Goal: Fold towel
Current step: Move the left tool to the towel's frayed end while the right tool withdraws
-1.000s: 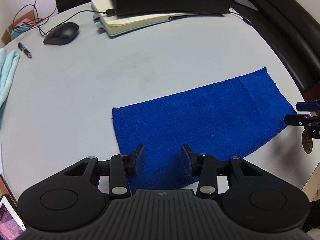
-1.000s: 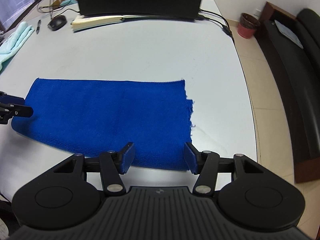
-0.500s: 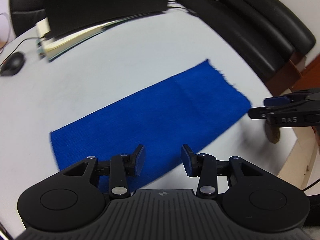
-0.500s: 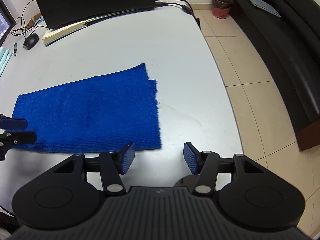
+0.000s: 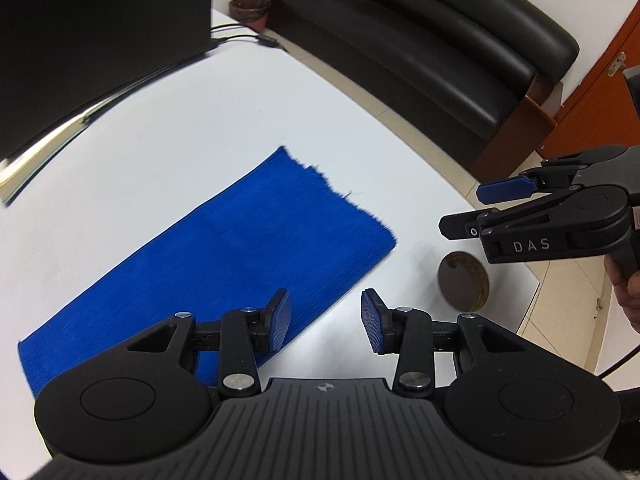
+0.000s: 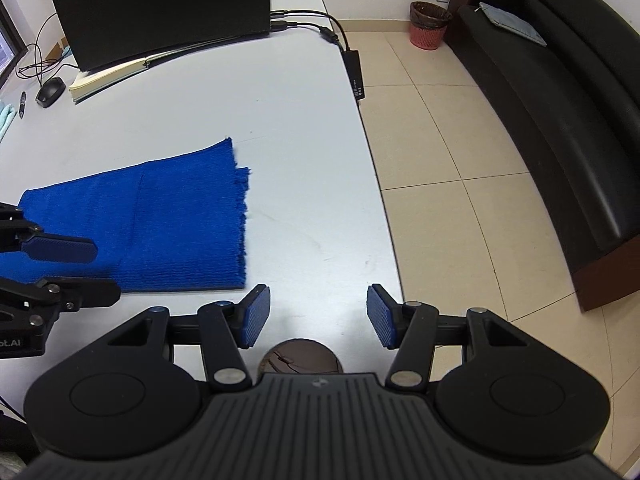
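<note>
Left gripper: the two blue-padded fingers are spread apart with nothing between them. The left pad sits over the near long edge of the blue towel; the right pad sits over bare table. Whether the pads touch the cloth cannot be determined from the left wrist view.

Right gripper: the fingers are spread wide and hold nothing. The gap between them lies over bare table surface, just beside the towel's near right corner and apart from it. A round brown disc set in the tabletop shows directly below the fingers, partly hidden by the gripper body.

Towel: it lies flat on the white table as a long folded strip, with a frayed short end toward the right gripper. A faint crease line crosses the strip in the right wrist view. In that view the left gripper enters from the left edge, one finger over the towel.

Surroundings: a dark laptop stands at the far side of the table on an open notebook. A mouse and a pen lie to its left. A cable adapter rests at the table's right edge. A black sofa and a red wastebasket stand on the tiled floor beyond.
</note>
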